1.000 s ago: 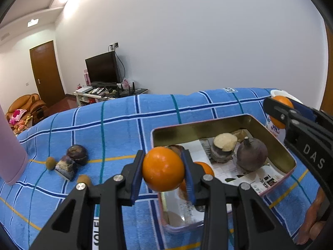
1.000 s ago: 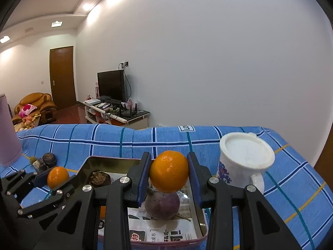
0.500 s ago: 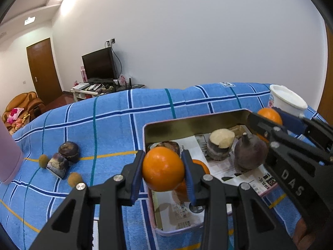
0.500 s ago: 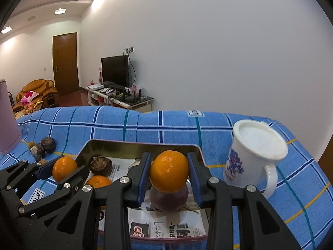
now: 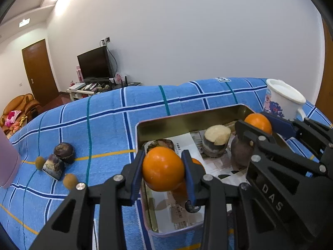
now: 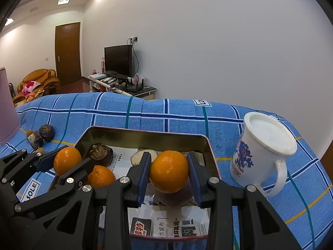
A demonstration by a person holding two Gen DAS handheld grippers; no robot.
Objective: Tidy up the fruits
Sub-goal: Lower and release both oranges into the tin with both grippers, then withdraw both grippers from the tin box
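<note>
My left gripper point(image 5: 163, 171) is shut on an orange point(image 5: 162, 169) held over the near left corner of the metal tin point(image 5: 187, 120). My right gripper point(image 6: 169, 171) is shut on a second orange point(image 6: 169, 170) above the tin's right side point(image 6: 143, 134). Each gripper shows in the other view, the left gripper point(image 6: 67, 163) and the right gripper point(image 5: 258, 123). In the tin, lined with newspaper, lie a third orange point(image 6: 102, 176), a dark mangosteen point(image 6: 101, 154), a cut brown fruit point(image 5: 216, 139) and a purple fruit point(image 5: 241, 154).
Dark fruits point(image 5: 63, 153) and small brown ones point(image 5: 69, 180) lie on the blue plaid cloth point(image 5: 108, 125) left of the tin. A white mug point(image 6: 264, 152) stands right of the tin. A pink object point(image 5: 6, 166) stands at the far left.
Both grippers, each holding its orange, have moved down and forward over the tin. The right gripper has come closer to the left one.
</note>
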